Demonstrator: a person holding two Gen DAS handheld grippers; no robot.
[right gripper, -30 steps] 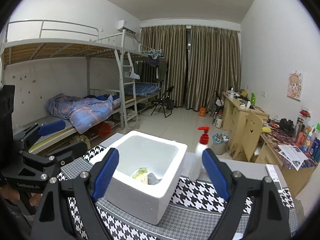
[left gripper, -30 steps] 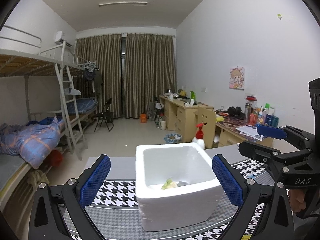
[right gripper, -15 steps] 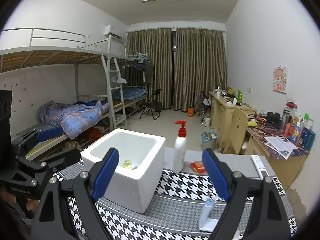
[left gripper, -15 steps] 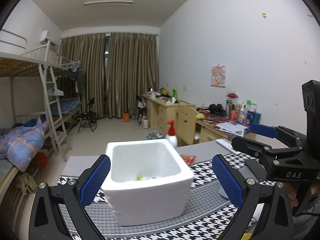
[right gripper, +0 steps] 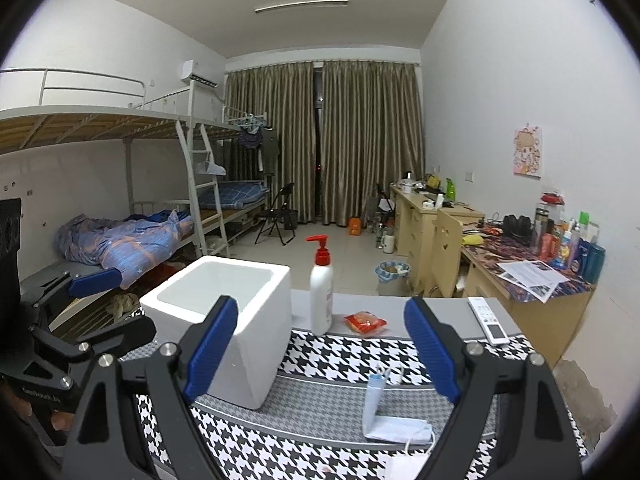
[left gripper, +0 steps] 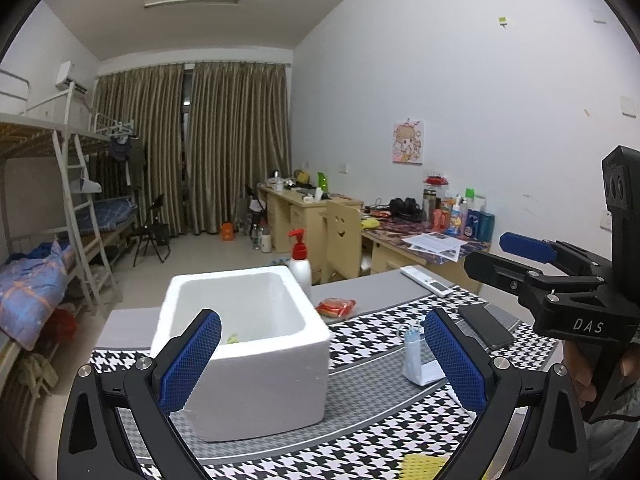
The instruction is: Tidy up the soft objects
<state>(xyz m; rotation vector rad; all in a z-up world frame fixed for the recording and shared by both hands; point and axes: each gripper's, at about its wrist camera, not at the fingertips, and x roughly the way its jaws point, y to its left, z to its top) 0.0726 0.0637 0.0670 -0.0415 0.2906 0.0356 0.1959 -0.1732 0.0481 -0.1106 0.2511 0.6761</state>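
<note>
Soft objects only partly gathered, judging by how they lie.

Table [left gripper: 360,432], under its checked cloth: slid leftward across both views compared with a second ago, so both hands swung toward the right-hand side.

White foam box [left gripper: 248,380]: earlier centred between the fingers of both tongs, now off to the left, toward the left edge of the table. Something yellow-green [left gripper: 233,338] just visible at the bottom inside.

Left gripper [left gripper: 320,344]: released, nothing between the blue pads. Right gripper [right gripper: 320,340]: likewise spread wide and empty, no narrower than before.

Pump bottle [right gripper: 321,292]: upright near the far edge, just right of the box.

Face mask [right gripper: 394,420]: newly in sight, folded and part standing up on the cloth right of the box, well apart from it, now framed low between the right gripper's fingers. Probably the next pick, then a carry back left to the box.

Red packet [right gripper: 365,323]: flat near the far edge, beside the bottle.

Yellow piece [left gripper: 420,466]: at the near edge, only partly seen.
</note>
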